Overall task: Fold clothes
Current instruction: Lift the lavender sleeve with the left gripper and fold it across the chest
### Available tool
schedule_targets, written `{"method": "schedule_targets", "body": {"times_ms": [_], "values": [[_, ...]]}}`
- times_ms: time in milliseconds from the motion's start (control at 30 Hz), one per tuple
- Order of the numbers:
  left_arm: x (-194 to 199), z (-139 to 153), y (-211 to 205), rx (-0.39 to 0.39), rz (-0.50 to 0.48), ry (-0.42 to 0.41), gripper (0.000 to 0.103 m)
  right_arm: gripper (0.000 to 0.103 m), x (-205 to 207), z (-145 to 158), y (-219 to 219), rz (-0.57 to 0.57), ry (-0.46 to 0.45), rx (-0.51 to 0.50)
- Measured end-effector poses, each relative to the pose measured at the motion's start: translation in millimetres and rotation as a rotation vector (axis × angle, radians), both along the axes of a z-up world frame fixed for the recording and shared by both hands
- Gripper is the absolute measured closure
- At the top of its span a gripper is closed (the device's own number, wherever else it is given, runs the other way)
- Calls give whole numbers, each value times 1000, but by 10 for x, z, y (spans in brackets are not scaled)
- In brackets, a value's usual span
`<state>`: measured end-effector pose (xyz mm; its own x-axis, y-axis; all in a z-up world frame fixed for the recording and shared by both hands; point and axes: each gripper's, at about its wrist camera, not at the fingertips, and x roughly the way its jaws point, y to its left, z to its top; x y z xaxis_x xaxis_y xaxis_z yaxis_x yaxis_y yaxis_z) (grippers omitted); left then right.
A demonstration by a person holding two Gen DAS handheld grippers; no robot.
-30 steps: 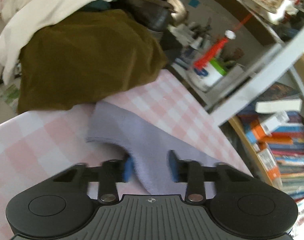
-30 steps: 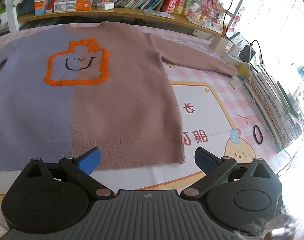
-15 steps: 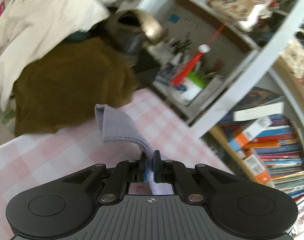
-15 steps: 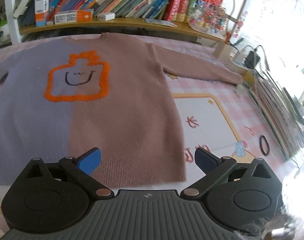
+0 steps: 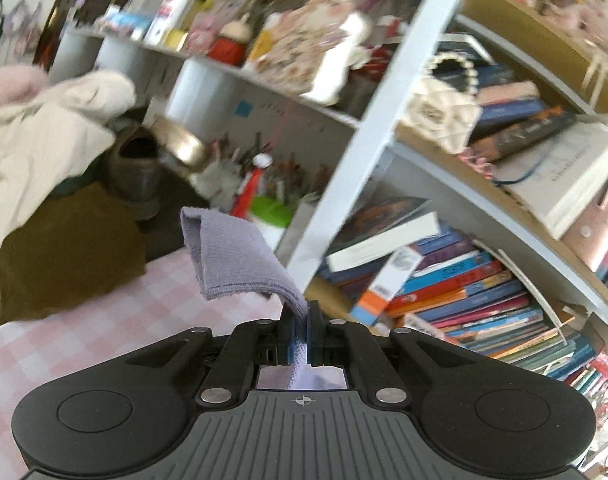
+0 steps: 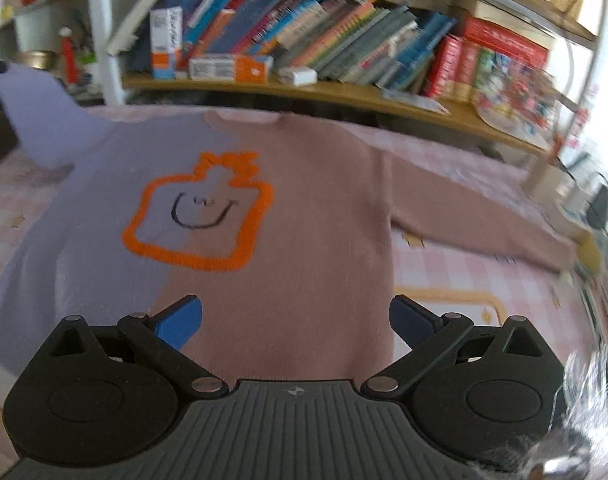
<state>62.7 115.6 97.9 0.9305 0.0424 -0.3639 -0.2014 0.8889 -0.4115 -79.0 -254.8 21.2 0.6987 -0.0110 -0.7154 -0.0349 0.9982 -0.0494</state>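
**Sleeve off the desk**

A second ago our left gripper [image 5: 299, 334] straddled the lilac sleeve [image 5: 240, 256] with fingers apart; now they pinch its cuff, raised above the checked desk [image 5: 64, 340]. The sweater [image 6: 288, 248] lies spread face-up. Our right gripper [image 6: 296, 320] hovers over it, fingers wide, empty. We judge the sleeve fold is underway.

The left wrist view is taken low over the pink checked tablecloth [image 5: 84, 320], tilted upward and aimed along closed fingers at the bookshelf [image 5: 443, 288], with a lilac sleeve [image 5: 240, 256] seen very close. The right wrist view is taken from above the sweater [image 6: 304, 240], faced toward its collar and the books behind. The lifted lilac sleeve [image 6: 44, 120], tablecloth and bookshelf are shared by both.
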Motion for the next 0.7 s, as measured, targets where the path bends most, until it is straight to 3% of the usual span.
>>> {"method": "schedule_targets", "body": {"times_ms": [333,700], "values": [[94,222,-1053,118,-34,-21,100,2,130,-68,-648,113,7,123],[473,13,-1998,226,-174,66,100,2,161,-158,-1033,103,24,195]]}}
